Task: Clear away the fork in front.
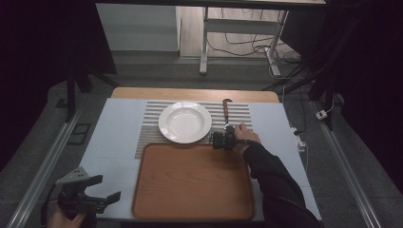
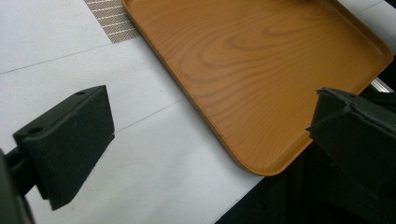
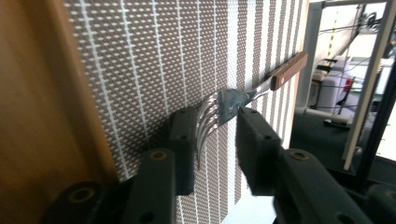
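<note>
R gripper (image 3: 215, 135) sits low over the striped placemat (image 3: 154, 60), jaws either side of the tines of a fork (image 3: 224, 109) w/ a wooden handle (image 3: 289, 71). Jaws drawn in close on the fork head, but whether the pads actually press on it is hard to tell, prob. not quite yet. Fork lies flat on the mat, handle pointing away from the gripper, just right of the white plate (image 1: 185, 122) and beyond the wooden tray (image 1: 192, 183). In the high view the R gripper (image 1: 222, 140) is at the tray's far right corner. L gripper (image 2: 205, 140) hangs spread wide and empty over the white table cover (image 2: 70, 42), near the tray's near left corner.
</note>
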Demonstrator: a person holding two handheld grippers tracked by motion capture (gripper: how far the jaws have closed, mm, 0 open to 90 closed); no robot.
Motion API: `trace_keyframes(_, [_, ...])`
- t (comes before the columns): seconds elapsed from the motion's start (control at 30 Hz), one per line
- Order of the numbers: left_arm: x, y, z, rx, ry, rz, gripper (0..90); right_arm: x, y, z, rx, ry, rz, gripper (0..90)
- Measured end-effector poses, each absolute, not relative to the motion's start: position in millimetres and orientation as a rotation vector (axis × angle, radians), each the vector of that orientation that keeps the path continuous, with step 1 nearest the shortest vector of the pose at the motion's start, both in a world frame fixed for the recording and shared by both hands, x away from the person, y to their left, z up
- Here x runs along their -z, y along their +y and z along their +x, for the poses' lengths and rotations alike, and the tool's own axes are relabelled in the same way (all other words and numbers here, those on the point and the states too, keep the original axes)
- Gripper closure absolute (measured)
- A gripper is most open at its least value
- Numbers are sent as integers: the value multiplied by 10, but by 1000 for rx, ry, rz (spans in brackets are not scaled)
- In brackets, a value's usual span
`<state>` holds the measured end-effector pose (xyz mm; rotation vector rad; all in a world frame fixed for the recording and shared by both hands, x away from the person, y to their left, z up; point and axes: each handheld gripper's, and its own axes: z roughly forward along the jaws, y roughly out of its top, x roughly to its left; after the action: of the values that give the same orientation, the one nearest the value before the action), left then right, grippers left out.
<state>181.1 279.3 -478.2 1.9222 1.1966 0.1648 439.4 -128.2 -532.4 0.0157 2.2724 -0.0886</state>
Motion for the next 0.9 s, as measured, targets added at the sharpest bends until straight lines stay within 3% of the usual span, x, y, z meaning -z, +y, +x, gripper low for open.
trace_keyframes(0.17, [4782, 2793, 1811, -166, 1196, 1924, 0, 5400, -1275, 4349, 94, 2242, -1, 853])
trace_keyframes(0.23, [4781, 2791, 1811, -167, 1196, 1926, 0, 5421, -1276, 4335, 102, 2232, -11, 869])
trace_keyframes(0.9, [4779, 2790, 1813, -172, 1197, 1928, 0, 5186, -1304, 4177, 64, 2173, 12, 899])
